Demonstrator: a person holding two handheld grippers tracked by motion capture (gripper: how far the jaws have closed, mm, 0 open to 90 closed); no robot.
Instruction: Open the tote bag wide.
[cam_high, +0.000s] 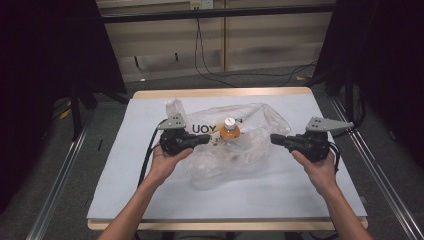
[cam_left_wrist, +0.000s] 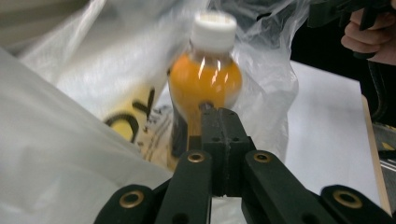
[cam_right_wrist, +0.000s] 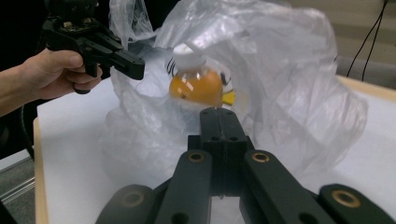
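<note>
This looks like a lab or test room set up for recording, not a home. A single table (cam_high: 150, 210) with a pale wooden edge and a white top sits at the centre of the frame on a grey floor (cam_high: 70, 175). Black curtains (cam_high: 45, 65) hang at the far left and far right. Metal rails (cam_high: 55, 185) run along the floor at both sides. At the top, loose cables (cam_high: 210, 70) drop from a wall socket (cam_high: 201, 4) over plain beige panels (cam_high: 270, 40)

Both tongs (cam_high: 206, 139) (cam_high: 274, 138) closed, facing inward.
</note>
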